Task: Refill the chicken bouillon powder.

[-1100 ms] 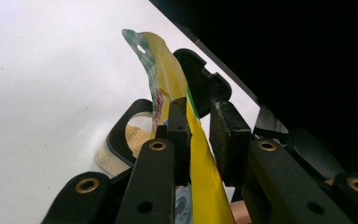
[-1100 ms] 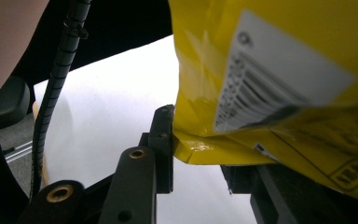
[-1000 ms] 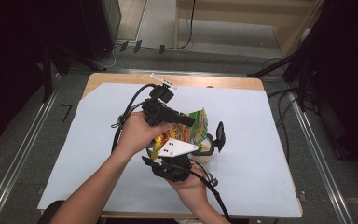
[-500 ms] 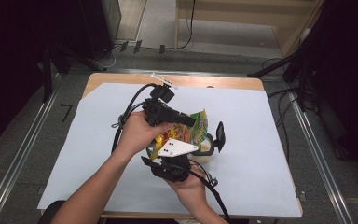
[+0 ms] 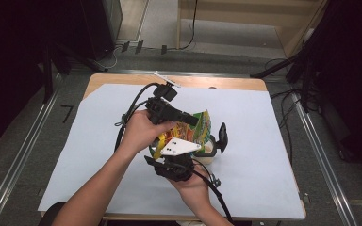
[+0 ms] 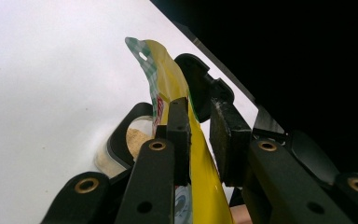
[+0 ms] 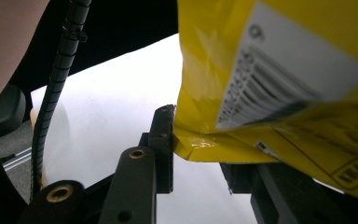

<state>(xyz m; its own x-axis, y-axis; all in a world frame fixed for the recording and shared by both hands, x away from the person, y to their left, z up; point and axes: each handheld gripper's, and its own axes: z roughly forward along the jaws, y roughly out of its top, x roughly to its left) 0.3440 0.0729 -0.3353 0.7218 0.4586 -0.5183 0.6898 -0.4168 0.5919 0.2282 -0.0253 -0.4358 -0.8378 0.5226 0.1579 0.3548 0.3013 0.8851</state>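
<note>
The table point(image 5: 264, 141), covered by a large white sheet point(image 5: 99, 155), lies under both tongs, which meet near its middle. Both of the person's forearms come in from the near edge.

Between the two tongs is a yellow snack bag point(image 5: 194, 129) with red and green print, held up off the sheet and standing roughly on edge. In the left gripper view the bag point(image 6: 168, 88) rises between the black jaws, its green-checked top seam curling away beyond their tips. In the right gripper view the bag point(image 7: 270, 79) hangs above and across the jaws, its barcode panel facing the camera and a folded bottom corner sitting between them.

The left tongs point(image 5: 191, 120), in the left hand point(image 5: 139, 132), reach across from the far side and pinch the bag: one pad lies flat against the yellow film, the other stands close on the opposite side. The right tongs point(image 5: 207, 146), in the right hand point(image 5: 193, 186) on the near side, are partly spread around the bag's lower corner; whether both pads press on it I cannot tell, since the bag hides one of them.

Just beyond the tips of the left tongs, under the bag, sits a small clear container point(image 6: 130, 144) with a black rim and pale crumbly contents, resting on the sheet. Its black hinged lid point(image 5: 222, 136) stands upright beside the right tongs.
</note>
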